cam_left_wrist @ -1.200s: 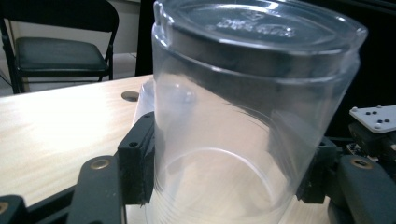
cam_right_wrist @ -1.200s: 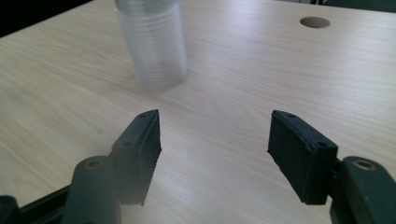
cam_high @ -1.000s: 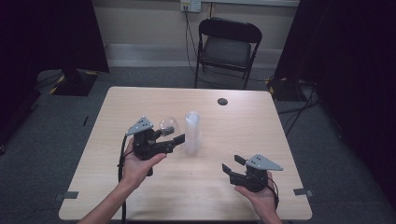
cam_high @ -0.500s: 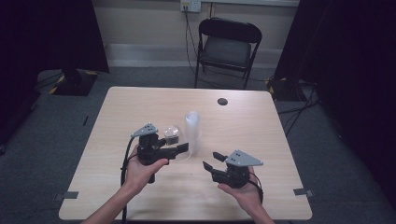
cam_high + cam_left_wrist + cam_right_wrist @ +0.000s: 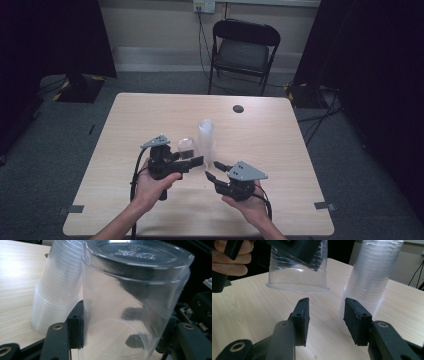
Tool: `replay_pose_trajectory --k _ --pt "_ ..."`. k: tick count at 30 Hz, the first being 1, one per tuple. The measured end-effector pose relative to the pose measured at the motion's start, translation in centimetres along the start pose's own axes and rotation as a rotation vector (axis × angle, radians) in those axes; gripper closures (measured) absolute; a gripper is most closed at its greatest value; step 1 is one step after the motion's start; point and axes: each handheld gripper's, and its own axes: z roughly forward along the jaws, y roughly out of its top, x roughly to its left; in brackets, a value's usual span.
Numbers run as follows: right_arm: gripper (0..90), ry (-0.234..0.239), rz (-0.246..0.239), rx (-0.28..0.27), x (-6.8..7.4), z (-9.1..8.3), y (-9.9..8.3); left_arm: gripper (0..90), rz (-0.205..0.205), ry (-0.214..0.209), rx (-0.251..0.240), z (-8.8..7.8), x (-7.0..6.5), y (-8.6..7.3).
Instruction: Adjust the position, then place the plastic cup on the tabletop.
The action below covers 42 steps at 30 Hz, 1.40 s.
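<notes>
The left gripper, held toward the table's near-left part, pinches a single clear cup upside down. In the left gripper view its jaws press on the cup's wall from both sides, base on top, and they have just been closing further on it. In the right gripper view the cup's open rim hangs clear of the table, tilted a little.

Just right of it, near the table's middle, the stack of clear cups stands upside down on the wood, close beside the held cup; whether the two touch I cannot tell.

Farther right, toward the near edge, the right gripper points at the stack's foot. Its jaws stand partly spread with nothing between them, and they have just been narrowing. In the right gripper view the stack's lower part sits just beyond the right-hand jaw, not between the jaws.

A small dark disc lies toward the far edge, well apart from the work.

The step in hand looks like peeling one cup off the stack, and that cup seems already free. The next move probably calls for carrying it away from the stack and setting it down on bare wood. The left jaws need a gentle hold, since the thin wall could buckle.
</notes>
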Motion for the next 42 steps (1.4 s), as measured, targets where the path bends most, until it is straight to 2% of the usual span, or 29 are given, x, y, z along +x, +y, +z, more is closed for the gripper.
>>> replay_pose_trajectory --k 5,8,10,13,16,18,21,26,29,34,35,38,42 --pt "59.5 0.003 -0.007 -0.028 0.3 0.2 -0.5 41.5 -0.043 -0.030 0.019 0.4 0.1 -0.3" --pt "60.5 -0.005 -0.011 -0.039 0.4 0.1 -0.7 42.4 -0.051 -0.044 0.023 0.4 0.2 -0.3" --pt "61.4 -0.005 -0.022 -0.044 0.5 0.0 -0.8 43.1 -0.059 -0.056 0.028 0.4 0.2 -0.3" --pt "63.3 -0.008 -0.042 -0.076 0.6 -0.2 -0.8 43.7 -0.093 -0.087 0.030 0.5 0.2 -0.4" --pt "64.5 -0.006 -0.052 -0.084 0.6 -0.2 -0.7 44.3 -0.102 -0.098 0.030 0.5 0.3 -0.4" --pt "68.9 -0.012 -0.078 -0.100 0.8 -0.2 -0.6 44.4 -0.129 -0.113 0.028 0.5 0.4 -0.4" --pt "69.2 -0.010 -0.083 -0.113 1.0 -0.2 -0.6 44.1 -0.151 -0.127 0.028 0.5 0.4 -0.5" --pt "68.7 -0.013 -0.088 -0.122 1.1 0.0 -0.6 43.5 -0.149 -0.134 0.025 0.6 0.2 -0.5" --pt "68.5 -0.010 -0.089 -0.133 1.1 0.2 -0.6 43.3 -0.182 -0.149 0.024 0.5 0.4 -0.6" --pt "67.3 -0.013 -0.098 -0.140 1.3 0.5 -0.6 42.7 -0.188 -0.142 0.023 0.5 0.0 -0.7" --pt "67.4 -0.017 -0.101 -0.154 1.3 0.4 -0.5 42.7 -0.203 -0.163 0.023 0.6 -0.1 -0.7" --pt "66.5 -0.020 -0.111 -0.181 1.4 0.3 -0.4 42.6 -0.215 -0.183 0.030 0.8 -0.4 -0.8" --pt "66.6 -0.027 -0.119 -0.198 1.4 0.2 -0.3 42.6 -0.217 -0.190 0.033 0.8 -0.8 -0.8"
